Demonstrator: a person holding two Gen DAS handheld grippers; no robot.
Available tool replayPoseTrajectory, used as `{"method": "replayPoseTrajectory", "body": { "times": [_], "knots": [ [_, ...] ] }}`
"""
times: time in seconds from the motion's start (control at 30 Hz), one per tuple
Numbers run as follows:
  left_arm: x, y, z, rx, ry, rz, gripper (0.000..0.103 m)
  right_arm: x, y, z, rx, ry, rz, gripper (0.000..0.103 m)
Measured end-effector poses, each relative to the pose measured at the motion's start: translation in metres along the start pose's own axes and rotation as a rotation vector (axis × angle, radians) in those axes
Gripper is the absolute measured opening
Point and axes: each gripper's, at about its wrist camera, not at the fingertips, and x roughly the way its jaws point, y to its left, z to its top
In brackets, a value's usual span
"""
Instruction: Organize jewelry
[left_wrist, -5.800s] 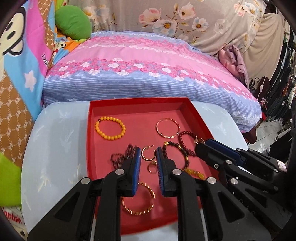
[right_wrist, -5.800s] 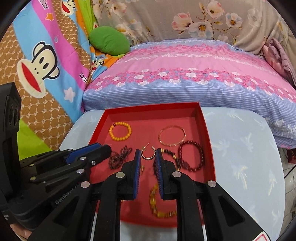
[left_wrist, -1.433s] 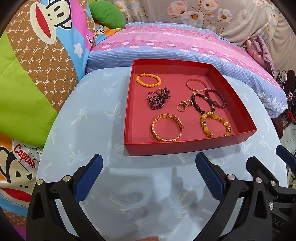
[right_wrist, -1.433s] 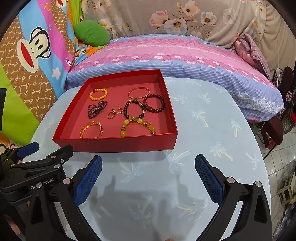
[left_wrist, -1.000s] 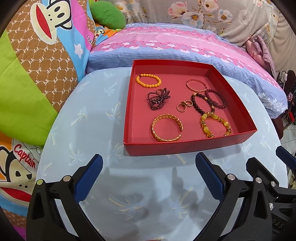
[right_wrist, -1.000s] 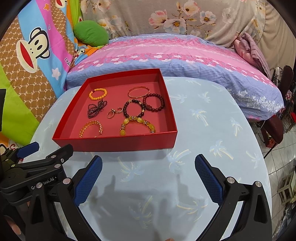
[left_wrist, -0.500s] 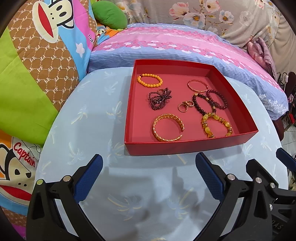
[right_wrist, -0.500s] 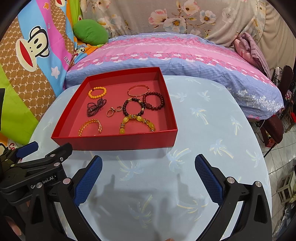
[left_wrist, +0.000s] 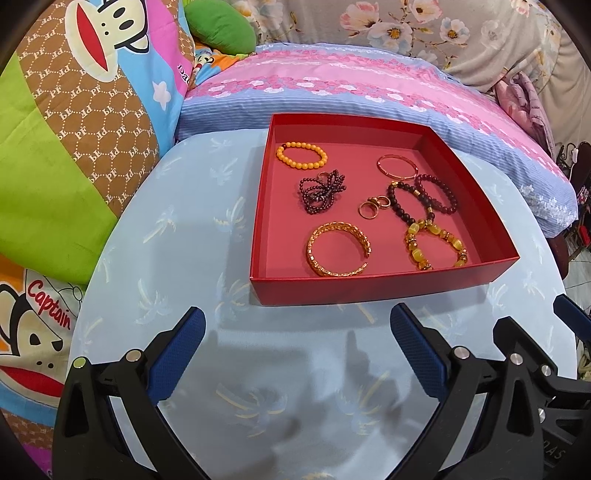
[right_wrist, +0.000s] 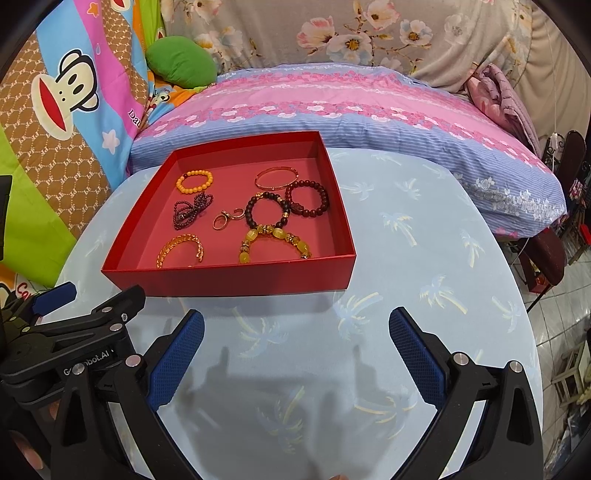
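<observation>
A shallow red cardboard tray (left_wrist: 384, 286) sits on a round table covered in pale blue palm-print cloth (left_wrist: 177, 229), toward its far side, next to a pink and blue striped cushion (left_wrist: 369, 85). All the jewelry lies inside the tray. An orange bead bracelet (left_wrist: 302, 156) is at the far left, with a thin rose-gold bangle (left_wrist: 397, 167) to its right. A bunched dark purple bead strand (left_wrist: 322, 191) lies near the middle left, and small gold rings (left_wrist: 373, 206) cluster at the centre. Two dark bead bracelets (left_wrist: 421, 199) overlap on the right. A gold chain-link cuff (left_wrist: 338, 254) and a yellow stone bracelet (left_wrist: 436, 244) lie nearest.

The left gripper (left_wrist: 295, 350) hovers over the bare cloth on the near side of the tray, its blue-padded fingers (left_wrist: 177, 354) spread wide and empty. The right gripper (right_wrist: 295, 350) does likewise, fingers wide apart, holding nothing.
</observation>
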Motion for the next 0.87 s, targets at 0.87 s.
{"method": "replayPoseTrajectory", "body": {
  "times": [0.87],
  "knots": [
    [-0.005,-0.0031,0.0024,0.017,-0.021,0.014,0.096,-0.0014,-0.0026,0.0008,-0.001,0.0,-0.002,0.097]
  ]
}}
